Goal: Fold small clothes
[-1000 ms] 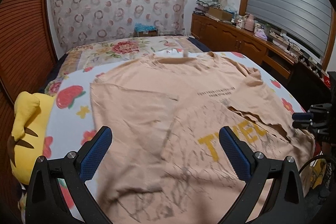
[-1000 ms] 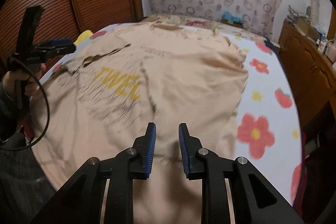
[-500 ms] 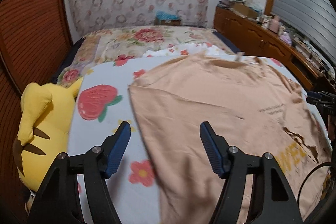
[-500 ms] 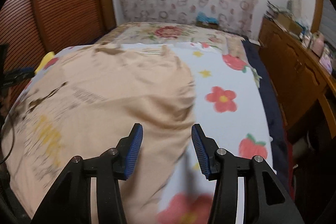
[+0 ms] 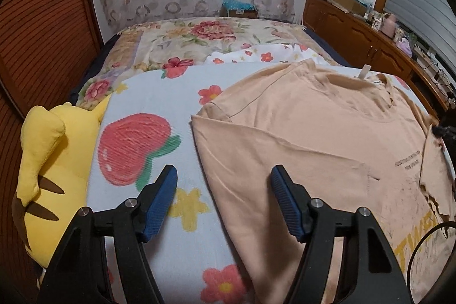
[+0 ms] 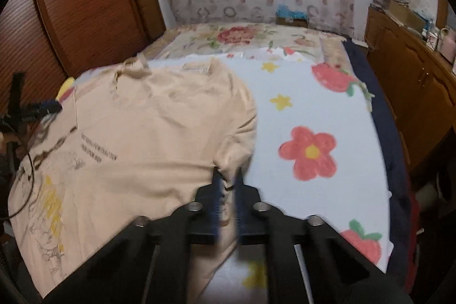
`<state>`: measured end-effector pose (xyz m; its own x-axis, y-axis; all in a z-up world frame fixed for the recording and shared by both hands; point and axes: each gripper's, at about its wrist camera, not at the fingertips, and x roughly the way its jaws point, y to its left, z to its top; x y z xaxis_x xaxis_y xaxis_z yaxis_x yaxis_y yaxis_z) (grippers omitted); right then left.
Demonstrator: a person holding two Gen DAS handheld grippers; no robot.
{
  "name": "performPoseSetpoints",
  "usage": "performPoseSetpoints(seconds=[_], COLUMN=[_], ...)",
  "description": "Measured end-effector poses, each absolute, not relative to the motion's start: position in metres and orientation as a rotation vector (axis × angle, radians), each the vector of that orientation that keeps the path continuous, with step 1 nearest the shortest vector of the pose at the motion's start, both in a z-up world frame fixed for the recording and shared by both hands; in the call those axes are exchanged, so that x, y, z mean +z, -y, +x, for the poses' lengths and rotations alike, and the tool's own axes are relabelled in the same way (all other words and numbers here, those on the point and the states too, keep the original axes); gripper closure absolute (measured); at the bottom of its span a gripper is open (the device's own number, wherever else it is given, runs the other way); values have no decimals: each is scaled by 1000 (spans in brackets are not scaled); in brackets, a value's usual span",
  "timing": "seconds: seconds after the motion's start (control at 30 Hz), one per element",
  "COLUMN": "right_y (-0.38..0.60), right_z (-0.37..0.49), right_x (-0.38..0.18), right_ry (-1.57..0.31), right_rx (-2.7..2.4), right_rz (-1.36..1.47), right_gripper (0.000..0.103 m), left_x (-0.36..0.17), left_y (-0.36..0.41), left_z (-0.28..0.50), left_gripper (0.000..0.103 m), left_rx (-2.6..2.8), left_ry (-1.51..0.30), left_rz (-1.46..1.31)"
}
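Note:
A peach T-shirt [image 5: 313, 138] with yellow letters lies spread on the bed, neck towards the far end. In the left wrist view my left gripper [image 5: 223, 198] is open and empty, its jaws straddling the shirt's left edge near the sleeve. In the right wrist view the shirt [image 6: 136, 138] fills the left half. My right gripper [image 6: 228, 184] is shut on the bunched right sleeve edge of the shirt. The left gripper also shows at the far left of the right wrist view [image 6: 42, 107].
The bed carries a white blanket [image 6: 313, 110] with strawberries and flowers and a floral quilt [image 5: 199, 39] at the far end. A yellow plush toy [image 5: 42, 161] lies at the bed's left edge. A wooden cabinet [image 6: 413, 70] stands along the right side.
My left gripper moved left from the shirt's middle to its left edge and stayed open. My right gripper moved to the shirt's right edge, opened, then shut on the sleeve.

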<state>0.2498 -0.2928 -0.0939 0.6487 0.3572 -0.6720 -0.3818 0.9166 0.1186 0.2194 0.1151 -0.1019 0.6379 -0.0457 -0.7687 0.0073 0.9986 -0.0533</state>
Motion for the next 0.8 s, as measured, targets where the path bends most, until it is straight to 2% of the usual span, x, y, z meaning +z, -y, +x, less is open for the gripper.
performPoseSetpoints(seconds=[0.13, 0.4, 0.47, 0.5, 0.53, 0.57, 0.67, 0.8], right_y=[322, 321, 316, 315, 315, 314, 313, 311], right_z=[251, 263, 266, 268, 270, 271, 275, 280], right_x=[-88, -102, -105, -103, -106, -105, -105, -106], right_ry=[-732, -767, -774, -779, -781, -784, -796, -798], right_rx=[318, 312, 293, 283, 277, 283, 273, 274], right_rz=[7, 0, -20, -30, -28, -21, -39, -51], right_gripper=[98, 98, 88, 75, 70, 70, 61, 59], left_x=[-104, -106, -104, -104, -104, -103, -103, -100], left_y=[-116, -122, -123, -123, -125, -125, -127, -132], left_z=[222, 230, 231, 232, 233, 233, 238, 252], left_gripper=[33, 33, 33, 35, 38, 42, 43, 43], left_rx=[-31, -26, -27, -28, -32, -35, -36, -28], left_ry=[-887, -886, -884, -883, -882, -882, -885, -896], left_rz=[-46, -51, -52, -50, -52, -55, -59, -49])
